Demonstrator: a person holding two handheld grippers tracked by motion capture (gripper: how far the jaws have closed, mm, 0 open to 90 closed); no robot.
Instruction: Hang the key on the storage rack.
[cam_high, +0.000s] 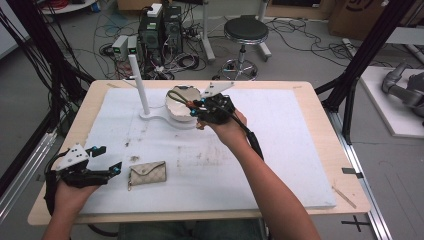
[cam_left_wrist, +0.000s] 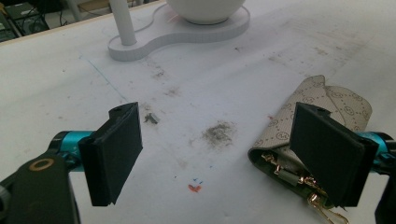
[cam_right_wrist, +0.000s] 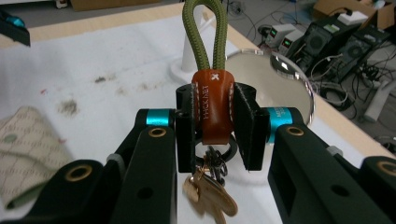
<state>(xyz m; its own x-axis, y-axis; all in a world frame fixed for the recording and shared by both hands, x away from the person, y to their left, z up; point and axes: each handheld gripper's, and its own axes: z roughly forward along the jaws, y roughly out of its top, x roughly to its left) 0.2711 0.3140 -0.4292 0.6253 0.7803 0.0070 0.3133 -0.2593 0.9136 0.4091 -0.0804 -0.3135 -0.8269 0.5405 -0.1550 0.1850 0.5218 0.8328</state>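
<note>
Cables, PC boxes and a stool sat on the floor behind the desk (cam_high: 305, 100), which was covered w/ a stained white sheet.

Right tongs (cam_right_wrist: 212, 123) were clamped on the brown leather tab of a keychain (cam_right_wrist: 212, 107); its green cord loop stood up at 12 o'clock from the jaws, and the ring w/ a brass key (cam_right_wrist: 210, 196) hung blurred at 6. In the high view the right tongs (cam_high: 196, 106) held it at the rim of the white bowl (cam_high: 177, 107), w/ the white post (cam_high: 138, 80) at the bowl's 9 o'clock on a shared base.

Left tongs (cam_left_wrist: 224, 154) hung apart, gripping nothing, w/ the beige wallet (cam_left_wrist: 322, 107) partly behind the right-hand jaw. In the high view the wallet (cam_high: 148, 173) lay at 3 o'clock, just beside the left tongs (cam_high: 111, 160).

Likely step: carrying the keychain at the bowl; whether it's going in or coming out, can't tell. If going in, next move calls for centring over the bowl, then parting the jaws so the key doesn't catch the rim.
</note>
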